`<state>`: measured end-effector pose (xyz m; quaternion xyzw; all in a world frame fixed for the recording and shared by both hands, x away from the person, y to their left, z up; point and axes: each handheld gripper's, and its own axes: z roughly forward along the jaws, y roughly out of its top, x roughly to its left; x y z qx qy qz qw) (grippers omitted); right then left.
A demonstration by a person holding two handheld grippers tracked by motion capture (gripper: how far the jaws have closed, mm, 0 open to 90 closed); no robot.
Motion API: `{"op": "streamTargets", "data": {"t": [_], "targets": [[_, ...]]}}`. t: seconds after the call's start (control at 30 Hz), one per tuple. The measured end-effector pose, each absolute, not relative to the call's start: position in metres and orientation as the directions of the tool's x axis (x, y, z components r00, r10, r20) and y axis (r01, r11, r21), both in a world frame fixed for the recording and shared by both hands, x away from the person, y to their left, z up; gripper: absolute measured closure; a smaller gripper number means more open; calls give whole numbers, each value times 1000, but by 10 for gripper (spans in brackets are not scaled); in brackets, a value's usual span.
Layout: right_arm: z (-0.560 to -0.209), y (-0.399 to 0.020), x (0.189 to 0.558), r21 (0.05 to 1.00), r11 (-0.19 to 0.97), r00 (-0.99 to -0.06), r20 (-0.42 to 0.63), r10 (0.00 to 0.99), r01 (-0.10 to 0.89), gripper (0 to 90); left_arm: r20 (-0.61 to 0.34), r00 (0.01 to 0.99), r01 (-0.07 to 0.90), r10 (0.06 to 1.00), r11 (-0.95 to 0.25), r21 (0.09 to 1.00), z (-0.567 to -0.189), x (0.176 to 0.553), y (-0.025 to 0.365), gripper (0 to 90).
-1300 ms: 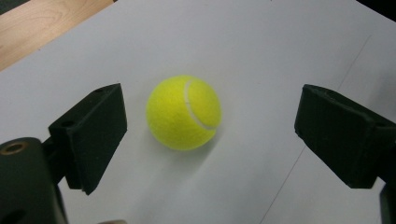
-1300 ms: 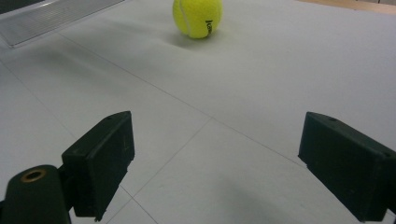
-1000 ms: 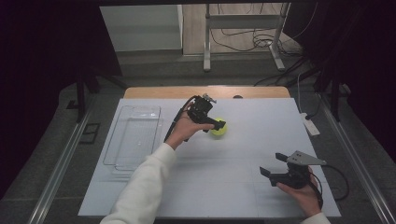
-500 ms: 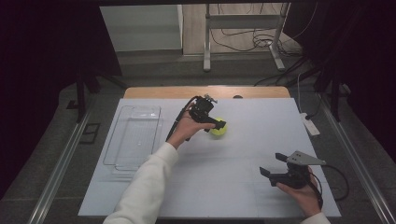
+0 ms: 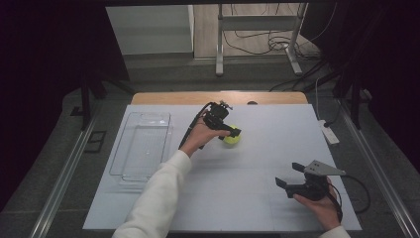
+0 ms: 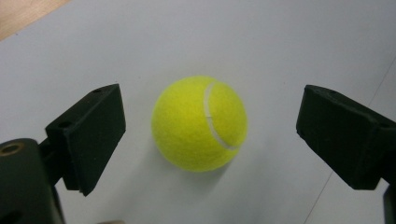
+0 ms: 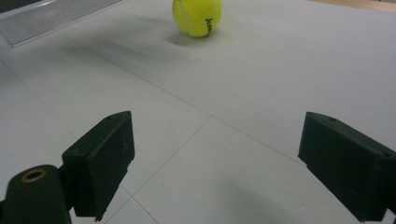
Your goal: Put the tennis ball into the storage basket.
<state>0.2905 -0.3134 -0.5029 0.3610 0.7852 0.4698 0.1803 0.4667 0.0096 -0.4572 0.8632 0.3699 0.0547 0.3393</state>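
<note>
While the white surface (image 5: 257,163) lay lit in a dark room (cables on the floor behind), the left gripper (image 6: 210,130) had just widened its jaws, open around the untouched tennis ball (image 6: 200,123); the right gripper (image 7: 217,163) gaped, holding nothing.

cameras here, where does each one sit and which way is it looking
High view: above the person's side, facing forward and down on the white table; forearms, both hands show.
Left gripper view: on the left gripper, looking down between its open jaws at the tennis ball.
Right gripper view: on the right gripper, looking low across the table.
All share the ball.
</note>
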Motion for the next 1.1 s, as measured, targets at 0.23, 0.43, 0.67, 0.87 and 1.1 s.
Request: {"op": "streamTargets", "data": {"t": [0.23, 0.43, 0.67, 0.87, 1.1], "targets": [[-503, -313, 291, 868, 298, -674, 57, 737, 398, 110, -157, 716, 611, 680, -501, 614, -461, 471, 6, 86], [-503, -314, 291, 868, 296, -674, 58, 737, 398, 110, -158, 711, 618, 685, -503, 605, -465, 473, 3, 83], [-504, -314, 291, 867, 296, -674, 60, 737, 400, 110, -162, 708, 626, 688, -504, 595, -468, 476, 0, 76], [-504, -314, 291, 867, 296, -674, 59, 736, 400, 110, -163, 702, 634, 693, -505, 586, -472, 478, 0, 73], [-504, -314, 291, 867, 298, -675, 58, 735, 399, 110, -167, 701, 642, 693, -511, 572, -479, 481, -1, 70]]}}
